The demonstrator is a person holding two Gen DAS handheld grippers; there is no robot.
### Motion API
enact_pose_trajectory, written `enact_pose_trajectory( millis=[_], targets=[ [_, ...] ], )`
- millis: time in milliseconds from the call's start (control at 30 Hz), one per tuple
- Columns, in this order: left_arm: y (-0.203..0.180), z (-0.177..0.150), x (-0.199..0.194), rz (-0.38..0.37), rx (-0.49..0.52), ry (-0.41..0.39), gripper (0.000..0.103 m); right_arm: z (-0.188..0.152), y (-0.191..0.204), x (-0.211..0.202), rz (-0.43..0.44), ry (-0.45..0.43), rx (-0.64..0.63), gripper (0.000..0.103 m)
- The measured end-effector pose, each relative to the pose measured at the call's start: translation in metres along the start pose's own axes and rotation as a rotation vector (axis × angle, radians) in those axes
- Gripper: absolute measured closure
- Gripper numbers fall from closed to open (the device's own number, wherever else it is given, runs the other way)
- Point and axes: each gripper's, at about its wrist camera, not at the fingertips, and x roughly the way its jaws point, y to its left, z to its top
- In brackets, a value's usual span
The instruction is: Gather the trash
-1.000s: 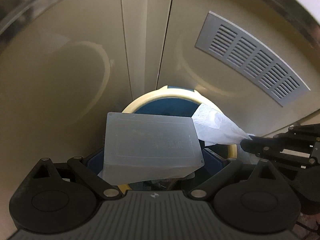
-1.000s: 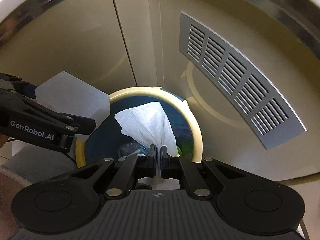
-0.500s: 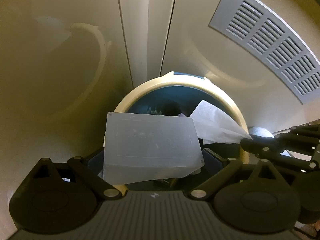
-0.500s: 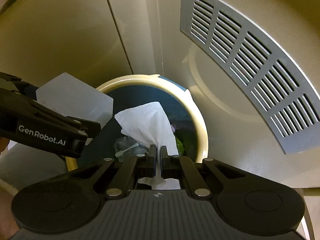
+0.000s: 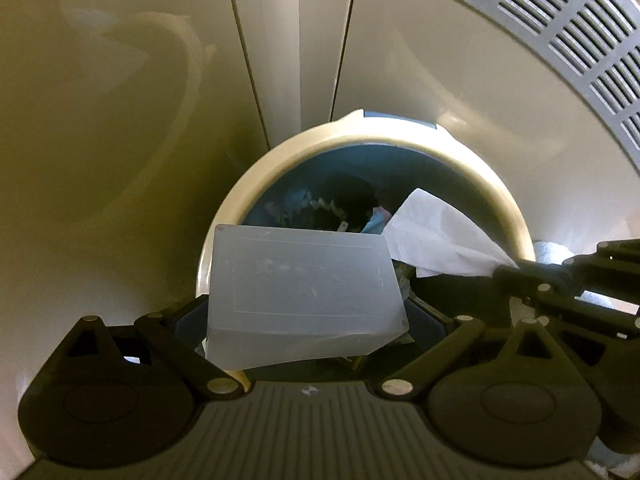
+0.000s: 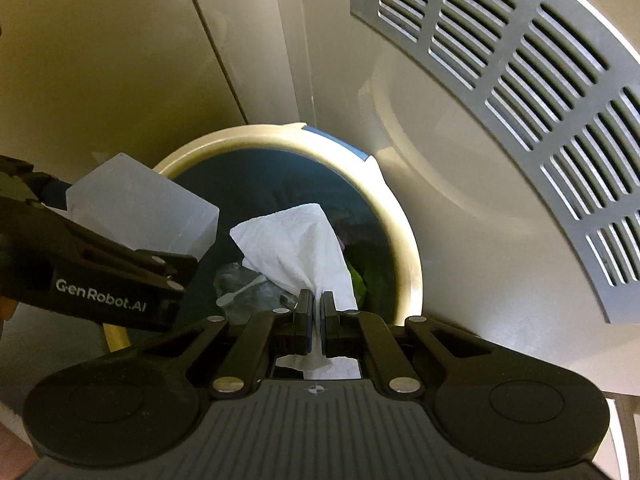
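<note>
Both grippers have closed in over the bin [image 6: 404,240] since a second ago: right gripper [image 6: 316,312] pinching the tissue [image 6: 296,240], left gripper [image 5: 308,344] clamped on the translucent box [image 5: 304,284], both above the opening, so release looks next

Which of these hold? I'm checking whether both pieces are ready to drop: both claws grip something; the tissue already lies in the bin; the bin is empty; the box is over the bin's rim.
1. Both claws grip something: true; left claw holds the translucent box, right claw pinches the tissue.
2. Tissue lies in the bin: false; it hangs above the opening.
3. Bin empty: false; trash shows inside.
4. Box over the rim: true.
</note>
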Motion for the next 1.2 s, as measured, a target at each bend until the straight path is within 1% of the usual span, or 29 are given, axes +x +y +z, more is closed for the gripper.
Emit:
enact_pose_trajectory(
  millis=[100,200,300,333,367,400,433,533,567,733,900,1000,1067,1200],
  targets=[
    [-0.002,0.000,0.007,0.005,0.012,0.014,0.003,0.001,-0.001,0.007,-0.006,0.007,-0.004,0.099],
    [-0.005,0.003,0.017,-0.007,0.024,0.029,0.001,-0.001,-0.004,0.007,-0.008,0.015,-0.001,0.099],
    [-0.006,0.002,0.019,-0.013,0.038,0.051,0.000,0.000,-0.006,0.005,0.001,0.016,0.022,0.094],
    [-0.007,0.001,0.020,-0.015,0.041,0.065,0.000,0.000,-0.007,0.003,0.000,0.013,0.028,0.086],
    [-0.006,0.000,0.021,-0.013,0.045,0.077,0.000,0.000,-0.009,0.002,-0.008,0.006,0.035,0.074],
    [-0.005,-0.001,0.022,-0.017,0.046,0.089,0.000,-0.001,-0.010,0.001,-0.021,0.001,0.039,0.069],
    [-0.004,-0.001,0.023,-0.023,0.045,0.101,0.000,-0.002,-0.012,-0.001,-0.024,-0.005,0.044,0.062],
    [-0.001,-0.004,0.023,-0.023,0.040,0.127,0.000,-0.004,-0.017,-0.009,0.001,-0.015,0.068,0.048],
    [-0.002,-0.005,0.021,-0.021,0.043,0.124,0.000,-0.005,-0.017,-0.012,0.008,-0.021,0.070,0.044],
    [-0.006,-0.013,0.005,-0.005,0.075,0.086,0.000,-0.009,-0.012,-0.033,0.010,-0.062,0.056,0.043],
    [-0.009,-0.025,-0.023,0.038,0.105,0.011,0.000,-0.018,-0.007,-0.063,0.007,-0.116,0.051,0.040],
    [-0.009,-0.035,-0.040,0.055,0.112,-0.023,0.000,-0.025,-0.002,-0.081,0.004,-0.148,0.043,0.036],
    [-0.009,-0.041,-0.052,0.050,0.107,-0.041,0.000,-0.029,0.001,-0.092,0.003,-0.174,0.035,0.030],
    [-0.009,-0.054,-0.074,0.040,0.100,-0.089,0.000,-0.038,0.009,-0.115,0.002,-0.223,0.011,0.024]
  ],
)
